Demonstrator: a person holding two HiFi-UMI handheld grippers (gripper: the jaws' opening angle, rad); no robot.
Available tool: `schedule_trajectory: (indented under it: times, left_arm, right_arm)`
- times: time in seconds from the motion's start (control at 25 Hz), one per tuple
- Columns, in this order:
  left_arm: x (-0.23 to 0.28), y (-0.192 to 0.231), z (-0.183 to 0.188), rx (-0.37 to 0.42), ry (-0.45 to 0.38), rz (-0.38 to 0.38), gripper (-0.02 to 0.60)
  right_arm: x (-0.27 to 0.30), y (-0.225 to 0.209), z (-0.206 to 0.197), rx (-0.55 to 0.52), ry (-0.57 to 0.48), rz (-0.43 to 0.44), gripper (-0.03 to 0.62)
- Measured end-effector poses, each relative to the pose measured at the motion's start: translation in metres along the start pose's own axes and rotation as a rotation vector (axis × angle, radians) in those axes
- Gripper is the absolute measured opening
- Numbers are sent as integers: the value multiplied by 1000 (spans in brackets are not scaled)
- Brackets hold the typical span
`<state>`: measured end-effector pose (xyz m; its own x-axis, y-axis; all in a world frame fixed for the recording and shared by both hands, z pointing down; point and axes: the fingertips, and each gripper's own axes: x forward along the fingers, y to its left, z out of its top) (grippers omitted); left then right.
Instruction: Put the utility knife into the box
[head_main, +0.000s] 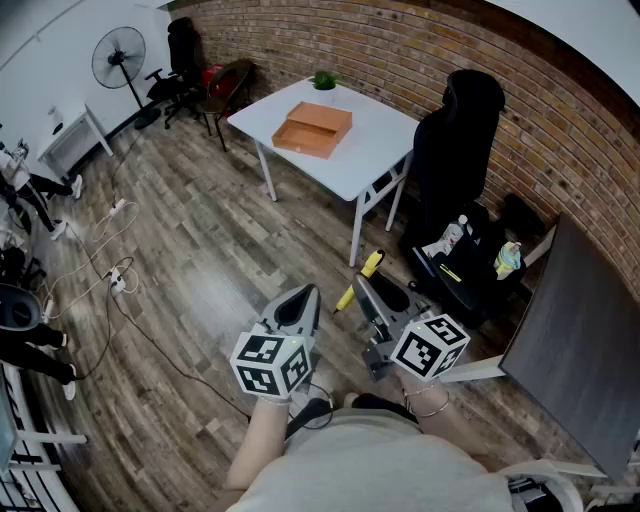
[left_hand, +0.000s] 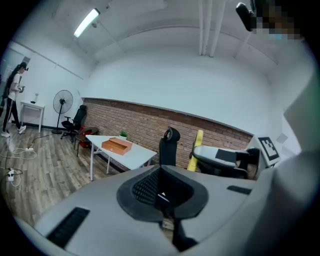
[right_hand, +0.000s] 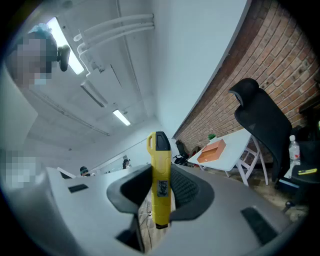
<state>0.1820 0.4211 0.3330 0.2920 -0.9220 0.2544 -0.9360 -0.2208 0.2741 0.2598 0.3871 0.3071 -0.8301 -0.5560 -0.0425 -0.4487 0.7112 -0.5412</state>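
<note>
A yellow utility knife (right_hand: 160, 180) with a black tip stands upright between the pads of my right gripper (right_hand: 161, 196), which is shut on it. In the head view the utility knife (head_main: 361, 277) sticks out ahead of the right gripper (head_main: 372, 300), well short of the table. My left gripper (head_main: 299, 308) is held beside it, shut with nothing between its jaws; the left gripper (left_hand: 162, 196) shows the same in its own view. The open orange-brown box (head_main: 313, 129) lies on the white table (head_main: 360, 160) far ahead.
A black office chair (head_main: 457, 150) stands right of the table, with a black bag and bottles (head_main: 470, 262) on the floor below it. Cables and a power strip (head_main: 118, 283) lie on the wooden floor at left. A dark panel (head_main: 578, 350) leans at right. A small plant (head_main: 324, 80) sits on the table's far edge.
</note>
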Motion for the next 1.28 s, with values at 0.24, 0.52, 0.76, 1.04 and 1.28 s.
schedule_trajectory:
  times: [0.24,0.52,0.76,1.04,1.28]
  left_arm:
    - [5,-5,-16,-20,39,-9,6]
    - [9,-9,-18,-23,42,-6,6]
    - [11,-20,-24,23,50,-21,6]
    - [10,-27,-46,10,74,18,6]
    - [21,-24,-56,-19,80,30,6]
  right_arm:
    - [-7,-7,-10,6,29,-18,110]
    - [-12,-8,-10,12,20,-17,110]
    - [-21,-11,-9,-5,35,-10,112]
    - [-35,-19,-16,4,58,-1,112]
    - [-33,-34,-32,8,113,15,112]
